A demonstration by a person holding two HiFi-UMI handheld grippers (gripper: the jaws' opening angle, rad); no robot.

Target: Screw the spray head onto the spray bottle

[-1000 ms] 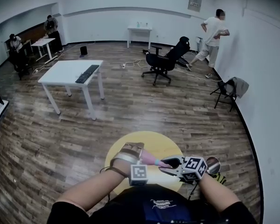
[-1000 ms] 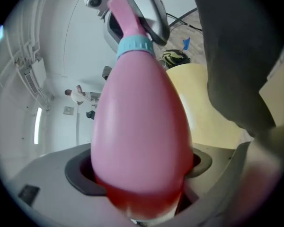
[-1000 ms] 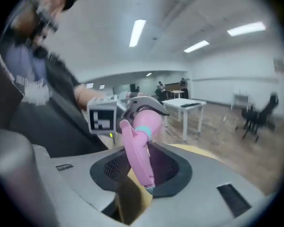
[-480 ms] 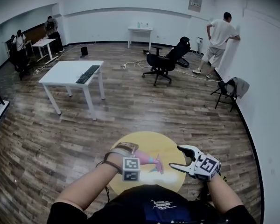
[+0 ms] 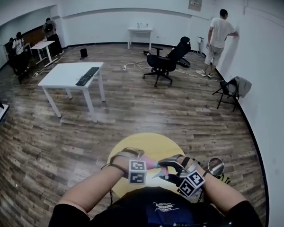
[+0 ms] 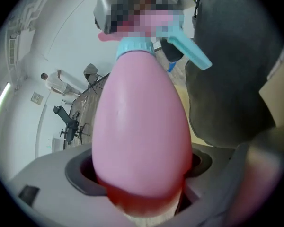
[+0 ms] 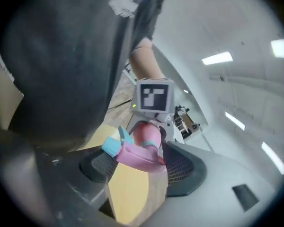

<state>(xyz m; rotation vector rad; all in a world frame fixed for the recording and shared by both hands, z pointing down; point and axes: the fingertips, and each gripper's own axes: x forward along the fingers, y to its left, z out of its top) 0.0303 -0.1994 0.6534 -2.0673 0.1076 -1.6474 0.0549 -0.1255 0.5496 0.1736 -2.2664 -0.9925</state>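
My left gripper (image 5: 143, 162) is shut on a pink spray bottle (image 5: 149, 163) and holds it over the round yellow table (image 5: 146, 143). In the left gripper view the bottle's body (image 6: 139, 126) fills the space between the jaws of the left gripper (image 6: 139, 174). A teal collar (image 6: 135, 46) and a teal trigger (image 6: 189, 51) sit at its far end. My right gripper (image 5: 164, 168) meets the bottle from the right. Its jaws have just been opening. They stand open around the pink spray head (image 7: 137, 155), seen between the pads of the right gripper (image 7: 139, 167).
A white table with a keyboard (image 5: 71, 72) stands at mid left, and a black office chair (image 5: 165, 63) is further back. A person (image 5: 218, 34) leans on the right wall near a folding chair (image 5: 234, 89). Other people (image 5: 18, 46) are at the far left.
The right gripper let go of the spray head, swung out to the right with its jaws wide, then came back around the head. The left gripper sank a little with the bottle.
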